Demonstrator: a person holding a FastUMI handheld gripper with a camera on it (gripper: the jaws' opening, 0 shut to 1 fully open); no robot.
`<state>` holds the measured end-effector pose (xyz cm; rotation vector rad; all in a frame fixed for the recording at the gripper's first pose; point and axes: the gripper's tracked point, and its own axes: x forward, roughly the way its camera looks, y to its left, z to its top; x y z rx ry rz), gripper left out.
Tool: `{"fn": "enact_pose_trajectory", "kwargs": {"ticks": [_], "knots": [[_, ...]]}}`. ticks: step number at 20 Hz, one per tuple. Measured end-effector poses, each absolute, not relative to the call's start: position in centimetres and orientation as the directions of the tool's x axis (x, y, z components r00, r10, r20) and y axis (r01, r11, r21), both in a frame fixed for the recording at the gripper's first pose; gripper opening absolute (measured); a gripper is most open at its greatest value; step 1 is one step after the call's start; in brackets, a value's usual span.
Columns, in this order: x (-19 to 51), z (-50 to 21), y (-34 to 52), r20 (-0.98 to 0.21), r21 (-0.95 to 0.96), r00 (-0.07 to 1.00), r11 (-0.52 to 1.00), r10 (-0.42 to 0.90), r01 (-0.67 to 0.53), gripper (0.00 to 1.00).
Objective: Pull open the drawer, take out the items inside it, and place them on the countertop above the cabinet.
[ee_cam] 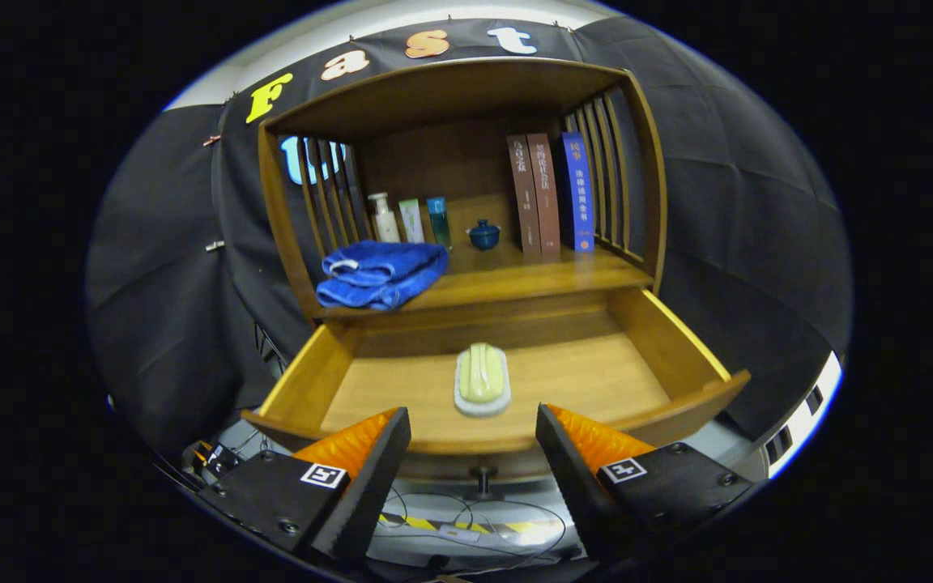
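The wooden drawer (677,340) stands pulled open below the cabinet's countertop (531,279). Inside it, near the front wall, lies a pale green scrubbing pad on a white base (482,379). My gripper (473,421) is open, its two fingers spread wide just above the drawer's front wall, with the pad just ahead and between them. Nothing is held. The drawer's knob (483,478) shows below the front wall between the fingers.
On the countertop lie a folded blue towel (381,274), three small bottles (411,220), a small dark blue lidded pot (483,235) and three upright books (551,194). Slatted side walls (612,170) and a top board enclose the shelf. Cables lie on the floor beneath.
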<state>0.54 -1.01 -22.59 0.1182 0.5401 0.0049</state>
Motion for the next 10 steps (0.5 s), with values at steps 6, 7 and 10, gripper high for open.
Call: {"fn": "enact_pose_trajectory", "kwargs": {"ticks": [6, 7, 10], "knots": [[9.0, -23.6, -0.3, -0.624, 0.154, 0.778, 0.988, 0.075, 0.028, 0.98], [9.9, -24.3, -0.3, -0.652, 0.15, 0.755, 0.988, 0.073, 0.035, 0.98], [12.4, -27.3, -0.3, -0.727, 0.133, 0.683, 0.99, 0.067, 0.045, 0.98]]}}
